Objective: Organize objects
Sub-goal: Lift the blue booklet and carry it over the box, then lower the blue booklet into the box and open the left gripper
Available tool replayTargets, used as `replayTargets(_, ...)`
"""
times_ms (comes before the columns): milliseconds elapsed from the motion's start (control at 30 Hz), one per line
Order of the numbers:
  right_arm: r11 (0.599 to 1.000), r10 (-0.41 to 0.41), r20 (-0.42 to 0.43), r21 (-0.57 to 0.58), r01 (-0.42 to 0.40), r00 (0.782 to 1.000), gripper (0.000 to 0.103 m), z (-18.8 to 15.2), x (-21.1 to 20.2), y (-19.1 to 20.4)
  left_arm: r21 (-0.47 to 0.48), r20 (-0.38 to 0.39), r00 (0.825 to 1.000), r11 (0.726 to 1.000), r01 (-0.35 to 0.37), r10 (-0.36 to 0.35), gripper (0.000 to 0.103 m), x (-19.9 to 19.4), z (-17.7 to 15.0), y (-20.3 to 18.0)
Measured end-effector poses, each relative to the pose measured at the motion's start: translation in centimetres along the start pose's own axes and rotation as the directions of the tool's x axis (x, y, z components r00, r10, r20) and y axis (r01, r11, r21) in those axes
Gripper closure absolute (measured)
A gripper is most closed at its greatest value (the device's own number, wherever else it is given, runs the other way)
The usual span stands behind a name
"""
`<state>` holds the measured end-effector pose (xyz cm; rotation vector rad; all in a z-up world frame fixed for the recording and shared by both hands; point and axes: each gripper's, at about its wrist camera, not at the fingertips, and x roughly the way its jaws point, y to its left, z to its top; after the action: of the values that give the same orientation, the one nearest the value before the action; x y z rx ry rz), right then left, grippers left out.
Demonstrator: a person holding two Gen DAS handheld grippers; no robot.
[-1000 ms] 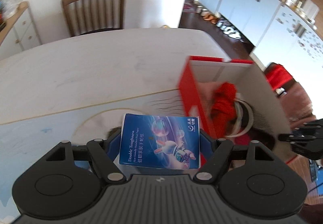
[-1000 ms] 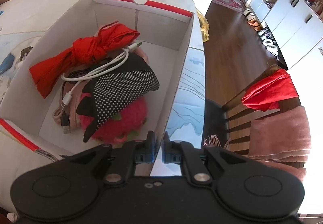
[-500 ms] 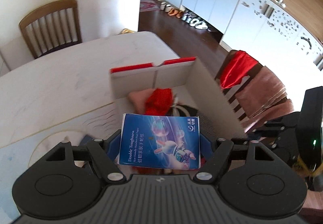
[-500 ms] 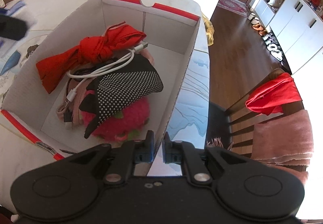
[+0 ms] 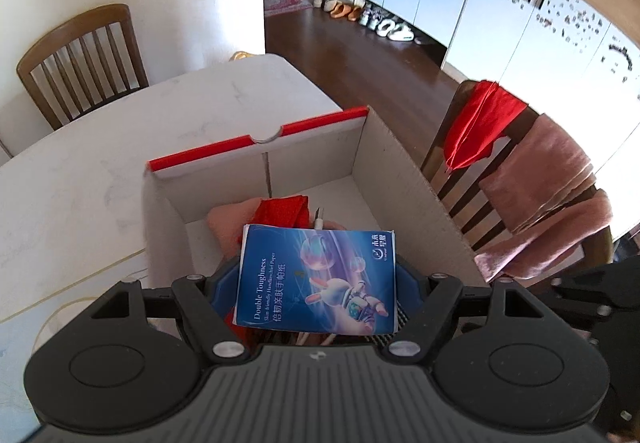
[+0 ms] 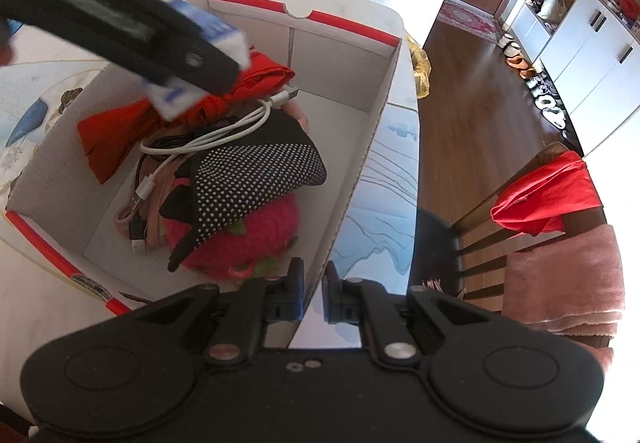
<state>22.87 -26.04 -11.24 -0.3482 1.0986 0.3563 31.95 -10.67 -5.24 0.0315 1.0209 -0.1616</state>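
Blue rectangular tissue packet (image 5: pixel 318 279) with printed rabbit astronaut held flat between pads of left claw (image 5: pixel 316 283), jaws wide, clamped on packet's short sides. Packet hangs above open white cardboard box with red rim (image 5: pixel 404 179), over red knotted cloth (image 6: pixel 116 131) inside. Box also holds white coiled charging cable (image 6: pixel 224 131), black white-dotted fabric (image 6: pixel 256 179), fuzzy red plush (image 6: pixel 260 235). Right claw (image 6: pixel 314 295) clenched on box's near wall edge. Box sits on white worktop (image 5: pixel 80 171). Wooden chair draped with red cloth and pink towel (image 5: pixel 548 179) stands beside.

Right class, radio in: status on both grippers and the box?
Left gripper shut on tissue pack over box. Right gripper clamps box wall. Cables, cloths beneath.
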Motion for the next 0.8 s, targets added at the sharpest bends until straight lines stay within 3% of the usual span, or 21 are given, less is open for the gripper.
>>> replayTargets(367,1.0,-0.002,0.01,-0.001,0.002,1.0,0.095,0.1,-0.1,-0.2,0.018,-0.081,0.996,1.0,-0.018,0.019,0.027,5.1,-0.1,-0.1)
replayTargets(800,1.0,-0.001,0.006,0.021,0.001,1.0,0.095,0.3,-0.2,-0.3,-0.023,-0.085,0.996,0.999,0.028,-0.03,0.024,4.3,-0.3,1.0)
